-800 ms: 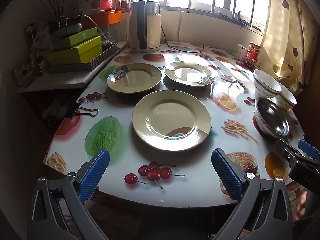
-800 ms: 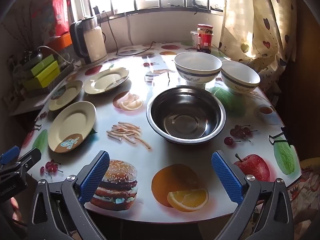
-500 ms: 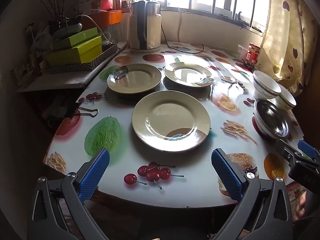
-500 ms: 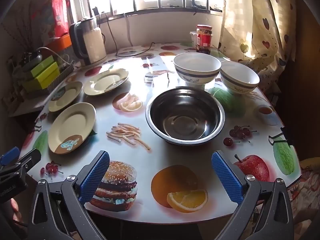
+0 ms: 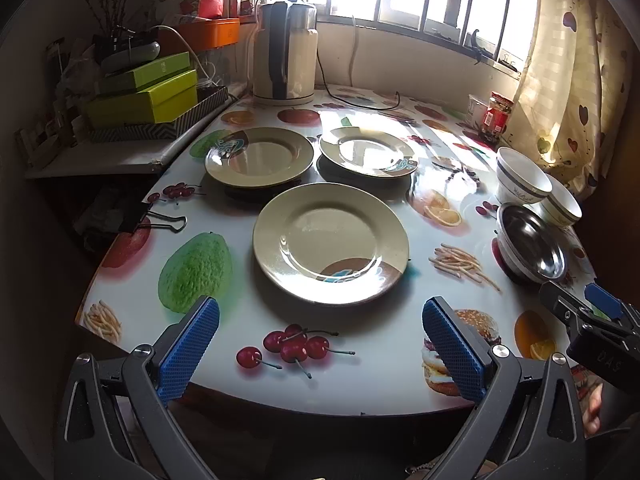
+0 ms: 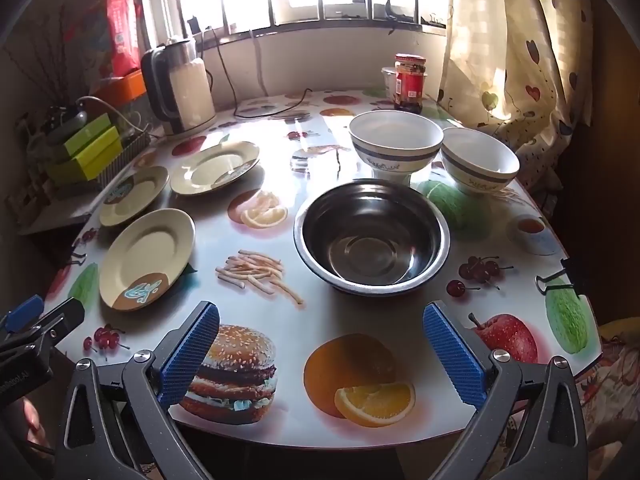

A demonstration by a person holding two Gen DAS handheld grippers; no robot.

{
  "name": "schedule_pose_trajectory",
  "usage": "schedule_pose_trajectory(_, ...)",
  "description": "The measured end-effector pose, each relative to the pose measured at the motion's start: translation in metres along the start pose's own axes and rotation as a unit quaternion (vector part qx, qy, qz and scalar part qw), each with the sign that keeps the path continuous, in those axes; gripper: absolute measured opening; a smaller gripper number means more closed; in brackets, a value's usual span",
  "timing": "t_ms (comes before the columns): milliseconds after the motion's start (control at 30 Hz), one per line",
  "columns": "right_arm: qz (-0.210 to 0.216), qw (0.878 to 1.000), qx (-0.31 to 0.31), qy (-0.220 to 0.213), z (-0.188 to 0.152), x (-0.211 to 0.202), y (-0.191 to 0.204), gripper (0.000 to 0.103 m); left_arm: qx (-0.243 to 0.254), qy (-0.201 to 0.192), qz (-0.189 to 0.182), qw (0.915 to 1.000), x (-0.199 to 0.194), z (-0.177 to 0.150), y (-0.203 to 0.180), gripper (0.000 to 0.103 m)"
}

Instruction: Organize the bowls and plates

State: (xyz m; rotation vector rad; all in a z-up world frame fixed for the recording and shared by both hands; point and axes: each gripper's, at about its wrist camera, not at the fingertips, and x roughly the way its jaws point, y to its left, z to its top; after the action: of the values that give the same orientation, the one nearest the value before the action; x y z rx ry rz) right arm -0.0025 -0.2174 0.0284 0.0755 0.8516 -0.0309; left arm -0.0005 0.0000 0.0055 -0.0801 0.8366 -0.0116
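Three cream plates with brown-and-teal corners lie apart on the fruit-print table: a near plate [image 5: 331, 242] [image 6: 146, 258], a far-left plate [image 5: 259, 157] [image 6: 134, 195] and a far-right plate [image 5: 368, 152] [image 6: 215, 167]. A steel bowl [image 6: 372, 236] [image 5: 532, 249] sits at the table's right, with two white blue-banded bowls [image 6: 396, 146] [image 6: 480, 166] behind it. My left gripper [image 5: 320, 344] hangs open over the near edge, short of the near plate. My right gripper [image 6: 320, 344] is open too, short of the steel bowl. Both hold nothing.
An electric kettle [image 5: 286, 54] with its cord stands at the back by the window. A red-lidded jar [image 6: 409, 82] sits back right near the curtain. Green boxes [image 5: 146, 94] are stacked on a side shelf at left. Binder clips [image 5: 154, 218] grip the table's edges.
Both views have drifted very slightly; the plates and bowls sit a touch lower in frame. Nothing on the table moved, and both grippers stay open.
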Motion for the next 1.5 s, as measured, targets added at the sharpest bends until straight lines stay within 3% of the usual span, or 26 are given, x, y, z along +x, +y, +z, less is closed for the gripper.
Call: schedule_pose_trajectory(1500,0.005,1.000,-0.008,-0.004,0.0009,-0.0003,0.0073,0.103,0.009,0.004,0.010,0.9999,0.0027,-0.0029,-0.0007,0.102)
